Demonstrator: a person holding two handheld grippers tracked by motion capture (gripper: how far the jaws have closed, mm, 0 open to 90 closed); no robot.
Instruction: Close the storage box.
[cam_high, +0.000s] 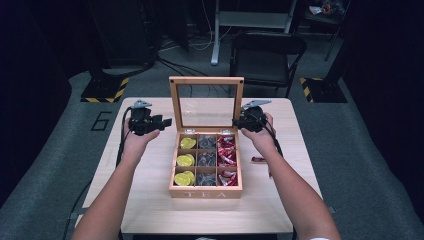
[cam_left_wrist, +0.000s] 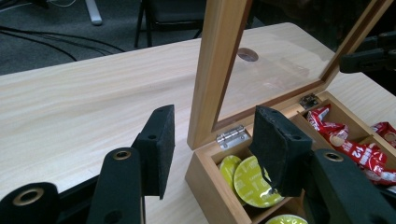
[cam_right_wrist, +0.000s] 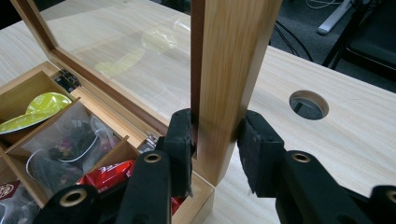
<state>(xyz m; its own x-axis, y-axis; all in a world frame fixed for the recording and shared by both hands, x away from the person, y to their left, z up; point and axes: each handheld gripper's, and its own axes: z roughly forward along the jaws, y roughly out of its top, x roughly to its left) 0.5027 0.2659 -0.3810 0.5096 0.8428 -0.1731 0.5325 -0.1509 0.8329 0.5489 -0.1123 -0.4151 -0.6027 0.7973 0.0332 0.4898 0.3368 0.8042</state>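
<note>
A wooden tea box (cam_high: 205, 192) stands mid-table with its glass lid (cam_high: 206, 80) upright. Its compartments hold yellow capsules (cam_high: 185, 161), grey tea bags (cam_high: 206, 160) and red packets (cam_high: 226, 157). My right gripper (cam_high: 241, 120) is shut on the lid's right frame post (cam_right_wrist: 224, 70) just above the hinge, a pad pressing each face. My left gripper (cam_high: 166, 121) is open, its pads (cam_left_wrist: 159, 140) wide apart on either side of the lid's left post (cam_left_wrist: 219, 70) without touching it. In the left gripper view the yellow capsules (cam_left_wrist: 252, 182) lie just below the right pad.
A single red packet (cam_high: 258, 159) lies on the table to the right of the box. A round cable hole (cam_right_wrist: 308, 104) is cut in the tabletop behind the lid. A black chair (cam_high: 265, 50) stands beyond the far edge.
</note>
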